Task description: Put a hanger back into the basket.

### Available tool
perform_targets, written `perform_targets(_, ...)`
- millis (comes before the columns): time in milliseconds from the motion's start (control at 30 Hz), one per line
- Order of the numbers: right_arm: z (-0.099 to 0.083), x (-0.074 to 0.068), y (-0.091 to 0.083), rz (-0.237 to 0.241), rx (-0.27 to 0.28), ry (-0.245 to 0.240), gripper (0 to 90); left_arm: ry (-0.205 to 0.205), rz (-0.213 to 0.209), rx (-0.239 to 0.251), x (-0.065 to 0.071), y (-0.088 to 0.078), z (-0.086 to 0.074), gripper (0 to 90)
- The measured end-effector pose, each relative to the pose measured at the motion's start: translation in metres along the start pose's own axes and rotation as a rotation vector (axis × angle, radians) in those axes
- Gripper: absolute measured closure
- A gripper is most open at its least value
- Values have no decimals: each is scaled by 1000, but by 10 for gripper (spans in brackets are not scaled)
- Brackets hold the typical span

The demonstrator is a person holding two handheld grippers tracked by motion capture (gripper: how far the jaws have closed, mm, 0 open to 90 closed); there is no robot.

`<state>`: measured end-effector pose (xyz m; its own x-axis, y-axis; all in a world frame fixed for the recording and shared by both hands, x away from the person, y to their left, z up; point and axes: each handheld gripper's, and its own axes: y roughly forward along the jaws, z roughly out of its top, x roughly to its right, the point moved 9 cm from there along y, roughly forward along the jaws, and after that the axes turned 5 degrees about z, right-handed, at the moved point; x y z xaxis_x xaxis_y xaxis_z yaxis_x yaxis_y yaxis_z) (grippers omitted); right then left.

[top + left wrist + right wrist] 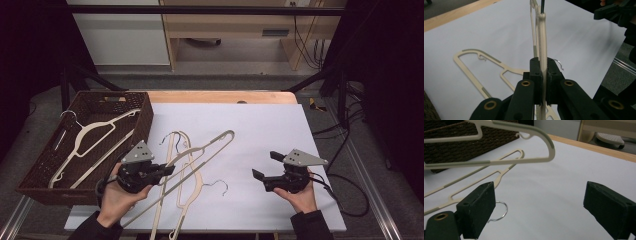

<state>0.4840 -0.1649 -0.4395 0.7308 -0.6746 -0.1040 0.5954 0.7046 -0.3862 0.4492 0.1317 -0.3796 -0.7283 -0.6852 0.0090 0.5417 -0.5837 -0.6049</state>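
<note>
My left gripper (170, 170) (543, 66) is shut on the thin bar of a cream plastic hanger (215, 145) (542, 30) (544, 137), which hangs tilted above the white sheet (260, 130). A second cream hanger (189, 192) (469, 75) lies flat on the sheet under it, with its metal hook (502, 211) pointing toward the right side. My right gripper (264, 165) (540, 202) stands open just above the sheet to the right of both hangers, with nothing between its jaws.
A dark wicker basket (145, 117) (461, 147) stands at the left edge of the table with another cream hanger (92, 132) inside. The wooden table edge (220, 96) runs along the back. Cables trail off to the right of the table.
</note>
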Motion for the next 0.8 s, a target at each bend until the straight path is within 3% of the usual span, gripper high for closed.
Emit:
perform_targets(233, -3, 7, -3, -26, 6, 19, 82, 27, -29, 42, -10, -20, 28, 860)
perform_targets(433, -4, 8, -3, -32, 3, 17, 77, 61, -20, 59, -24, -37, 46, 860)
perform_targets(800, -4, 10, -3, -38, 5, 24, 66, 47, 14, 90, -66, -59, 62, 860)
